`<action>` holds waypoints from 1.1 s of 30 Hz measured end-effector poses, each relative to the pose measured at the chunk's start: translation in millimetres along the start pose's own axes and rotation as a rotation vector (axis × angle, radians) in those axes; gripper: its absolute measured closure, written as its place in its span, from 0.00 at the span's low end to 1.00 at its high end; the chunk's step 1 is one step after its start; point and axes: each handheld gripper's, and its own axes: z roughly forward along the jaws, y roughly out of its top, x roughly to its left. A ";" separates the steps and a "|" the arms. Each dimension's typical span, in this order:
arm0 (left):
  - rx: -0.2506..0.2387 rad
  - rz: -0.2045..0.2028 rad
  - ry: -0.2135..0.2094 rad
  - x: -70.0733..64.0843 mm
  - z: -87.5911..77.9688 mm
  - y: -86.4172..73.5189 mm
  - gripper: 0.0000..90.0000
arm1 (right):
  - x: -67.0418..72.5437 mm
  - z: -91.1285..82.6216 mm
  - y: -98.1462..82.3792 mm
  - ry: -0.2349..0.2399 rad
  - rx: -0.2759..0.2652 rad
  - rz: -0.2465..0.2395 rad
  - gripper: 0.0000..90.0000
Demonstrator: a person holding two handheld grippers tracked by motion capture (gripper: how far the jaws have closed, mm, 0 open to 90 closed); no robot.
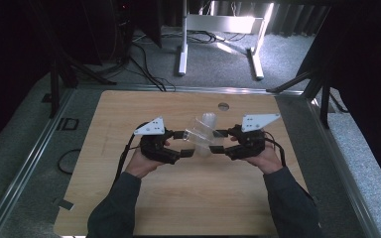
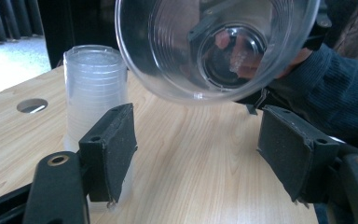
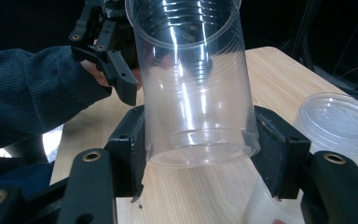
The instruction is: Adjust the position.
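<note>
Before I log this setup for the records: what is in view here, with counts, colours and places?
Clear plastic cup: one, see-through, held off the table between the two grippers, its mouth turned toward the left gripper.
Stack of cups: one stack, cloudy clear, upside down on the table just beyond the held cup; how many it holds cannot be told.
Table: one, light wood, with a round hole near its far edge.
White frame: one, on the grey floor beyond the table.
Cables: several, black, on the floor at far left.
Left gripper: black, jaws apart, nothing between them.
Right gripper: black, clamped on the cup near its base.
Sleeves: two, dark blue.
</note>
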 end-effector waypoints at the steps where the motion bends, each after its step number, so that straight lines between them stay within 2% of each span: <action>1: -0.001 -0.001 -0.003 0.0 0.1 0.1 0.31 | 0.4 0.3 0.0 -0.001 -0.003 0.000 0.46; 3: -0.001 -0.001 -0.003 0.0 0.1 0.1 0.31 | 0.5 0.4 0.0 0.000 -0.006 0.000 0.46; 8: -0.017 -0.014 -0.035 0.1 2.7 -0.1 0.30 | 0.7 0.4 0.5 0.002 -0.022 -0.004 0.46; 12: -0.046 -0.027 -0.066 0.3 4.6 0.3 0.30 | 1.6 1.0 0.3 0.004 -0.031 -0.004 0.46; 20: -0.107 -0.050 -0.097 0.4 6.3 1.9 0.29 | 2.3 1.4 0.6 0.009 -0.050 -0.010 0.46; 33: -0.142 -0.054 -0.107 -1.7 12.0 3.7 0.27 | 3.3 2.4 0.4 0.017 -0.064 -0.018 0.46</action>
